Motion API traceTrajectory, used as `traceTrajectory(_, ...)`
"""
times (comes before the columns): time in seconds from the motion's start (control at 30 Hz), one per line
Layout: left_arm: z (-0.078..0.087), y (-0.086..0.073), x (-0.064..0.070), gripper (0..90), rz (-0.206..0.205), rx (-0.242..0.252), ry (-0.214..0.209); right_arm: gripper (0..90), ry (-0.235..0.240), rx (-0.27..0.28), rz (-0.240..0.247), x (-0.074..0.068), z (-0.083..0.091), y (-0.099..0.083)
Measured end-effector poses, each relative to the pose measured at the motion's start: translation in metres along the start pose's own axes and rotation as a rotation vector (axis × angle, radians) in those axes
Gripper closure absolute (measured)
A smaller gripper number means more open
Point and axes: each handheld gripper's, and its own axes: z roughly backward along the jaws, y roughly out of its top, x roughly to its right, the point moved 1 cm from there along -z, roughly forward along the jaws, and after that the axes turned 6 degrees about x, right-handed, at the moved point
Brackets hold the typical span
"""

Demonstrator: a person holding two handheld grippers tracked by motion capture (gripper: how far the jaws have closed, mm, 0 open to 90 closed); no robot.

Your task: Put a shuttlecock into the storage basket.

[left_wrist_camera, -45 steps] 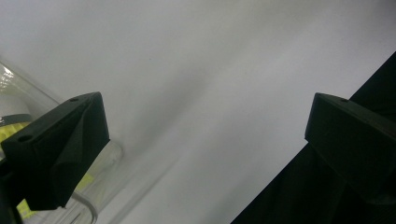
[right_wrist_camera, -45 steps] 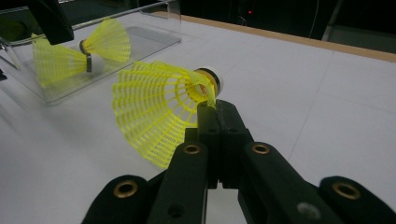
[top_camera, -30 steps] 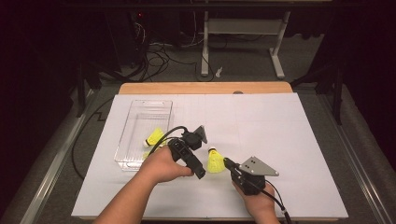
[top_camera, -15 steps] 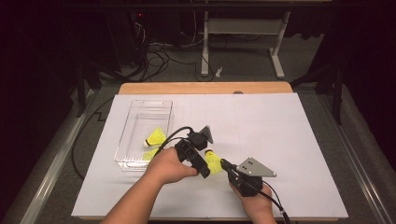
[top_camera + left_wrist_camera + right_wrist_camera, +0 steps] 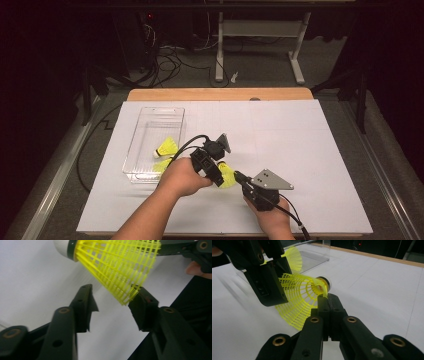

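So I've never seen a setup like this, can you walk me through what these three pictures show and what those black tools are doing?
A person sits at a white-covered table holding a black two-jaw gripper in each hand. One picture looks down from above; the other two come from cameras riding on each gripper. The right gripper is shut on the rim of a yellow plastic mesh shuttlecock with a white cork tip. The left gripper is open, its jaws on either side of that shuttlecock's skirt edge. To the left lies a clear plastic tray holding a second yellow shuttlecock, with what looks like another partly hidden beside it.
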Motion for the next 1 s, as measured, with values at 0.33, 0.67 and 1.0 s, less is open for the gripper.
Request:
traceTrajectory(0.33,0.0005,-0.0004,0.0008,77.0,-0.015,-0.01,0.018,90.0,0.006,0.002,0.004,-0.0014,-0.0001,0.0001)
traceTrajectory(0.67,0.0021,-0.0014,-0.0011,89.7,0.008,0.009,0.062,87.9,0.026,0.009,0.021,-0.0035,0.0005,0.0005)
traceTrajectory(1.0,0.0039,-0.0019,-0.0031,90.0,0.015,0.015,0.065,69.3,0.068,0.021,0.004,-0.0058,0.0005,0.0021)
